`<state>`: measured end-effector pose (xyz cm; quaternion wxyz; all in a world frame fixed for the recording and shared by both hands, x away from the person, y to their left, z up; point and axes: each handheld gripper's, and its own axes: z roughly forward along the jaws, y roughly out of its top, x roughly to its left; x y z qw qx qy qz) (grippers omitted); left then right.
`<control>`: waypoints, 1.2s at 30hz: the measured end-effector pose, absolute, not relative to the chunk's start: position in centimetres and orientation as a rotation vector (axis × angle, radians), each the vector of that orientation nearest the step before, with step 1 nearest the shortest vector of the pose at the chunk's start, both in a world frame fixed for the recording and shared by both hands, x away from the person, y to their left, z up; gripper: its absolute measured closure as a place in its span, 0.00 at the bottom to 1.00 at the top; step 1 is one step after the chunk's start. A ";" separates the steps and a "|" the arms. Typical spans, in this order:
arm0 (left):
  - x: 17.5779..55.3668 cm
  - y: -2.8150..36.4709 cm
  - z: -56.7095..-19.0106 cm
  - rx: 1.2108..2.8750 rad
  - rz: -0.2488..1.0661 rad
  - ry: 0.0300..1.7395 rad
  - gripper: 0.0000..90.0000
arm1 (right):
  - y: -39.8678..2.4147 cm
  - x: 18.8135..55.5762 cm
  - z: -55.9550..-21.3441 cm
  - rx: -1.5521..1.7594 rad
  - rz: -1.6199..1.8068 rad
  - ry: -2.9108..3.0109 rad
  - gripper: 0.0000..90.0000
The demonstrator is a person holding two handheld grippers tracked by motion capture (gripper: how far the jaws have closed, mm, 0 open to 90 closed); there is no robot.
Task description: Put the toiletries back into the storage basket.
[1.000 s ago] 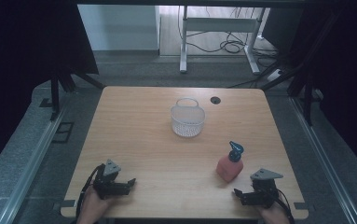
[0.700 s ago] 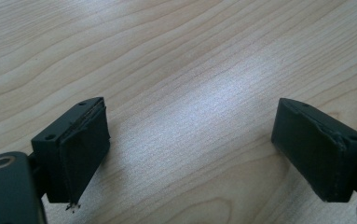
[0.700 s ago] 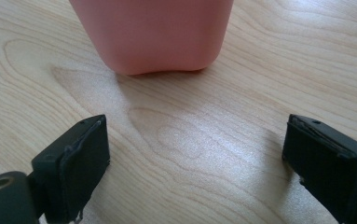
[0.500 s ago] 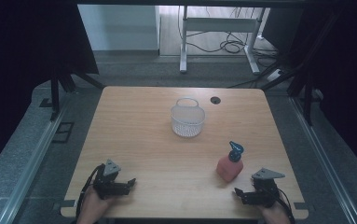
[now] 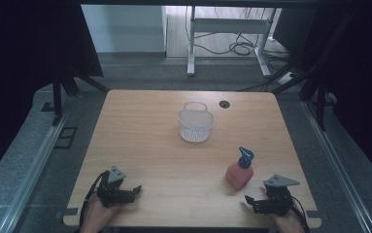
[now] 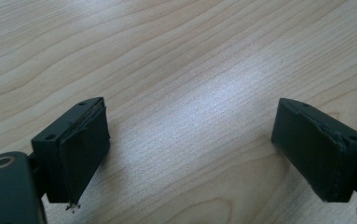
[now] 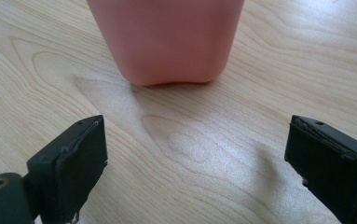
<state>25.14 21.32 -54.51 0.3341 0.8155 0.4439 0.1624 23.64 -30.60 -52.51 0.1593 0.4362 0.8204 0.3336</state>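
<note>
Surface: light wooden table [image 5: 144,145], grey floor around, dark curtains at the sides | Thing: pink spray bottle [image 5: 239,172] standing lower right, cut off at the top in the right gripper view | right gripper [image 5: 251,204]: jaws just opened wider, nothing between | left gripper [image 5: 134,190]: wide open, empty | white basket [image 5: 195,127] at centre.

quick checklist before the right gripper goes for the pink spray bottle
1. Right gripper jaws wide open, nothing between them: ok.
2. Pink spray bottle upright on the table: ok.
3. Bottle straight ahead of the right gripper, bare wood between them: ok.
4. Jaw gap wider than the bottle's base: cannot tell, looks close.
5. Left gripper open, well away from the bottle: ok.
6. White basket far from the approach path: ok.
</note>
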 end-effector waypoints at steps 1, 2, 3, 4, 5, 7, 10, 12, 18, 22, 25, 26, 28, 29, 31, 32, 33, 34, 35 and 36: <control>25.1 21.3 -54.5 2.128 0.424 1.159 0.12 | -30.6 23.6 -52.4 1.242 0.954 2.347 0.06; 25.1 21.3 -54.5 2.128 0.424 1.158 0.12 | -30.5 23.6 -52.4 1.236 0.958 2.348 0.06; 25.1 21.3 -54.5 2.129 0.424 1.158 0.12 | -30.5 23.6 -52.3 1.232 0.963 2.349 0.06; 25.1 21.3 -54.5 2.129 0.424 1.158 0.12 | -30.4 23.6 -52.2 1.228 0.968 2.352 0.06; 25.1 21.3 -54.5 2.128 0.424 1.158 0.12 | -30.4 23.6 -52.2 1.225 0.973 2.353 0.06; 25.1 21.3 -54.5 2.128 0.424 1.158 0.12 | -30.3 23.6 -52.0 1.219 0.981 2.354 0.06; 25.1 21.3 -54.5 2.129 0.424 1.158 0.12 | -30.1 23.7 -51.8 1.216 0.988 2.353 0.06; 25.1 21.3 -54.5 2.128 0.424 1.158 0.12 | -30.0 23.7 -51.4 1.214 1.002 2.347 0.07; 25.1 21.3 -54.5 2.128 0.424 1.159 0.12 | -29.9 23.9 -50.6 1.220 1.031 2.327 0.09; 25.1 21.3 -54.5 2.128 0.425 1.159 0.12 | -29.8 24.0 -50.4 1.233 1.032 2.318 0.09; 25.1 21.3 -54.5 2.128 0.425 1.160 0.12 | -29.7 24.0 -50.3 1.229 1.035 2.320 0.09; 25.1 21.3 -54.5 2.128 0.425 1.160 0.12 | -29.6 24.1 -50.2 1.230 1.049 2.315 0.09; 25.1 21.3 -54.5 2.127 0.424 1.160 0.12 | -29.6 24.1 -50.0 1.227 1.065 2.311 0.09; 25.1 21.3 -54.5 2.127 0.424 1.160 0.12 | -29.5 24.1 -49.9 1.228 1.071 2.309 0.09; 25.1 21.3 -54.5 2.128 0.425 1.161 0.12 | -29.5 24.2 -49.7 1.229 1.087 2.307 0.10; 25.1 21.3 -54.5 2.128 0.425 1.161 0.12 | -29.5 24.3 -49.5 1.230 1.097 2.308 0.10; 25.2 21.3 -54.5 2.128 0.425 1.161 0.12 | -29.4 24.3 -49.4 1.234 1.107 2.307 0.10; 25.2 21.3 -54.5 2.128 0.425 1.161 0.12 | -29.4 24.3 -49.3 1.234 1.116 2.303 0.10; 25.2 21.3 -54.5 2.128 0.425 1.161 0.12 | -29.4 24.4 -49.1 1.236 1.126 2.301 0.11; 25.2 21.3 -54.5 2.127 0.425 1.162 0.12 | -29.5 24.4 -49.0 1.233 1.134 2.300 0.11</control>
